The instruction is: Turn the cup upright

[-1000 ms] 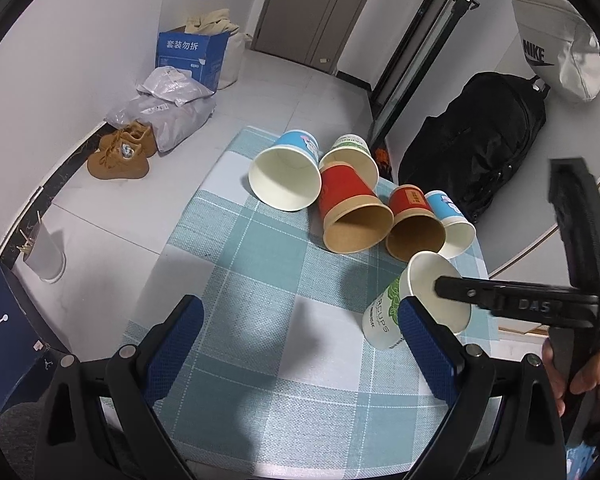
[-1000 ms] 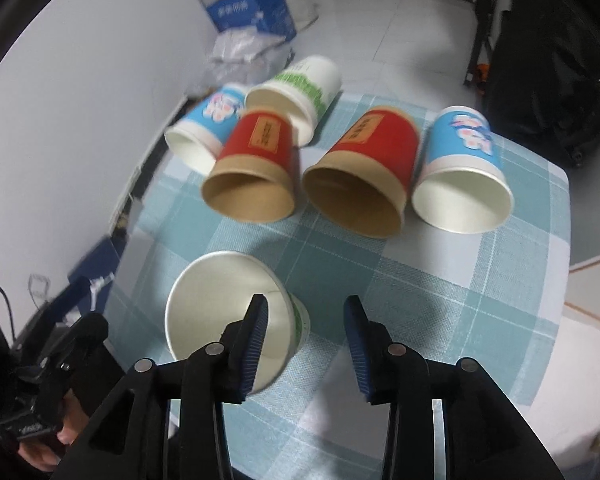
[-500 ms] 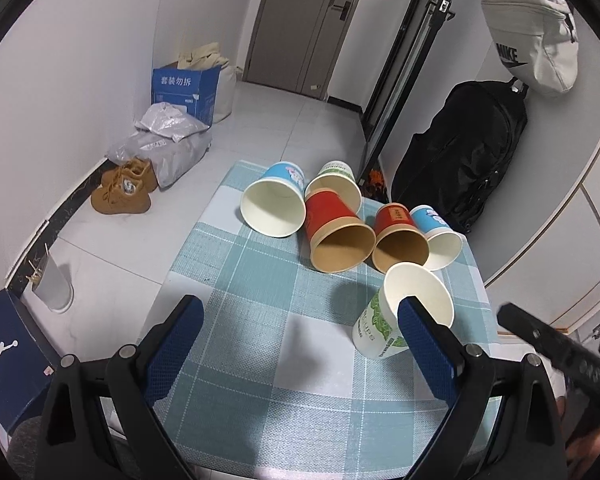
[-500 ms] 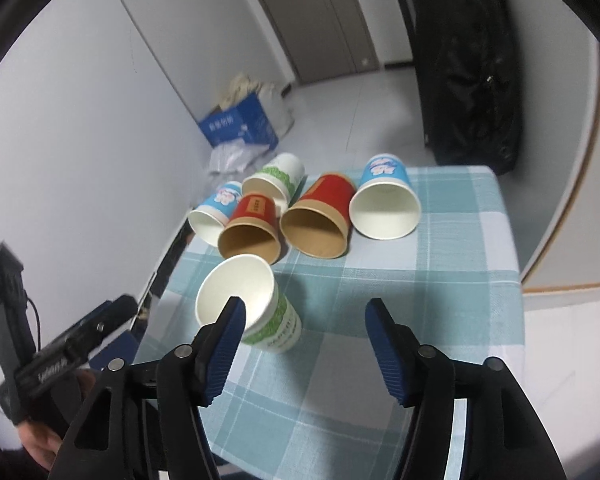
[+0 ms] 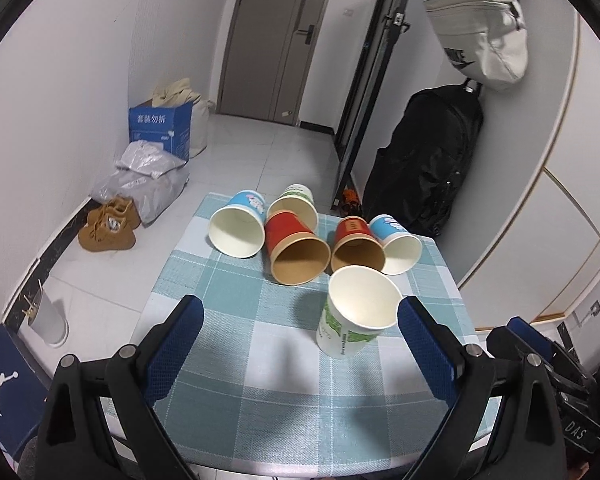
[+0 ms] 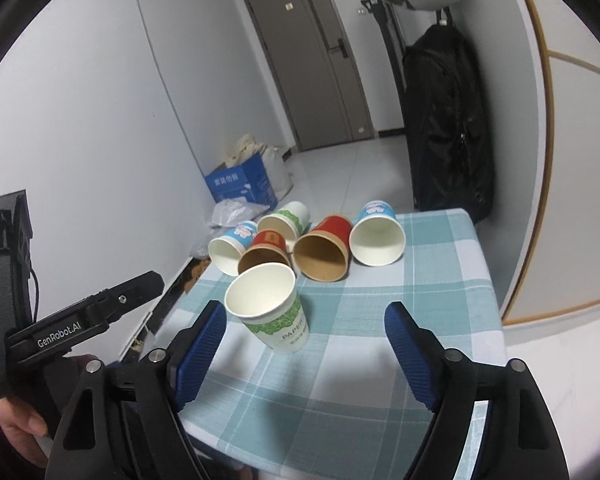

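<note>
- Both claws are spread wide and hold nothing. The right claw (image 6: 304, 344) hangs low over the near edge of the bench (image 6: 440, 280), its blue pads well apart. The left claw (image 5: 300, 344) sits the same way, pads apart, above the same near edge.
- One green-and-white paper cup (image 6: 268, 308) stands on its base, mouth up, on the checked teal cloth. It is the landmark for everything below. In the right wrist view it sits just inside the right claw's left pad, seemingly clear of it, though I cannot be sure they are apart.
- Because nothing grips this cup and it stands alone, I judge that its flip is done.
- Five more cups lie on their sides in a cluster just behind the standing cup, mouths turned toward the cameras. Those open mouths face the claws, which should make a rim or wall grip easy.
- Directly behind the standing cup lies a small red cup (image 6: 266, 250), close enough that it may be touching. To its right is a larger red cup (image 6: 324, 248), then a blue-and-white cup (image 6: 376, 232).
- Left of the small red cup lies another blue-and-white cup (image 6: 230, 246), and behind the group a second green-and-white cup (image 6: 286, 218).
- Left of the standing cup, off the bench edge, a hand (image 6: 32, 400) holds the left tool's handle.
- Beyond the cluster, a black backpack (image 5: 424, 160) hangs against the wall.
</note>
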The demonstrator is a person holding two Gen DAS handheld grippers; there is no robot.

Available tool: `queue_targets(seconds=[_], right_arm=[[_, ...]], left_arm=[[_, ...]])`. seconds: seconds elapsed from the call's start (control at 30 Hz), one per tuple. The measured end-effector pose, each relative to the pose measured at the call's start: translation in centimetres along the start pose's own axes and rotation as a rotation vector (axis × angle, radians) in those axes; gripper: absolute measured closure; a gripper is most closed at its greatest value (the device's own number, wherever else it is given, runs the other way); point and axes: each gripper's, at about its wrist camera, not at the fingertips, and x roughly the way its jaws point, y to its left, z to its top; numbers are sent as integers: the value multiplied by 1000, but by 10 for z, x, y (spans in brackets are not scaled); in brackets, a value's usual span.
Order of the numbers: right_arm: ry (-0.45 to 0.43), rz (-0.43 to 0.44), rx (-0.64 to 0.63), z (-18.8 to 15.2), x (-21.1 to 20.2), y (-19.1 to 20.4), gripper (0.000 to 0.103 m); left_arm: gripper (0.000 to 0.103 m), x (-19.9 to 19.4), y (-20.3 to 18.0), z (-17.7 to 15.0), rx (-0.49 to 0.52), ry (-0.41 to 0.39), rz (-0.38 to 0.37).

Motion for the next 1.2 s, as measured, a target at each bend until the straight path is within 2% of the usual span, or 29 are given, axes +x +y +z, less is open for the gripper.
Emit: queue_targets(seconds=[0.33,1.2], right_arm=[[-66,-8,-8,-9,-17,1,15],[-58,-23,17,-15,-21,-3,11]], left_arm=[[8,-7,-10,-4,45,-25,-17],[8,-8,-11,-10,31,1,-10]])
